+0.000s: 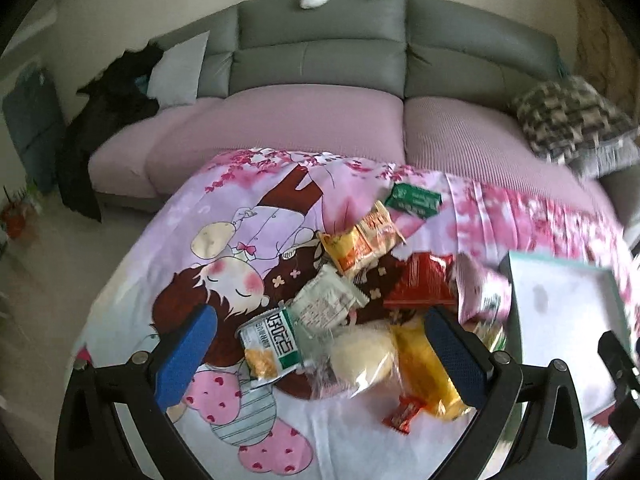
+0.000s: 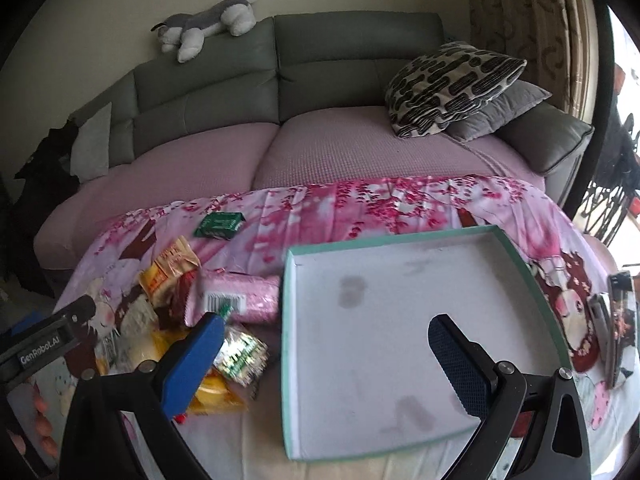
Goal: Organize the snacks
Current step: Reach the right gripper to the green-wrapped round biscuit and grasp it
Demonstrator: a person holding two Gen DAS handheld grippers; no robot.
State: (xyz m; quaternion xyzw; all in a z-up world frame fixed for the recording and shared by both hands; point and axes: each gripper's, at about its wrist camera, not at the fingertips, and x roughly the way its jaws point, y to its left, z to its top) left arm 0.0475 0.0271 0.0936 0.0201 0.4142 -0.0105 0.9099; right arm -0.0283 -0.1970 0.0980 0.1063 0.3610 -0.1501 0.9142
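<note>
Left wrist view: my left gripper (image 1: 320, 356) gapes wide, holding nothing, over the snack pile (image 1: 360, 300). Right gripper (image 2: 326, 354) hangs equally wide and empty above the tray (image 2: 516, 248), which hasn't got a single snack in it, so basically nothing's sorted yet. Green packet (image 1: 414, 199) sits apart at 1 o'clock. Labels are too blurry to read.

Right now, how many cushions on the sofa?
3 visible. A patterned cushion leans on a plain grey cushion at the sofa's right end; a pale grey cushion stands at the left end beside dark clothing, which may hide more.
</note>
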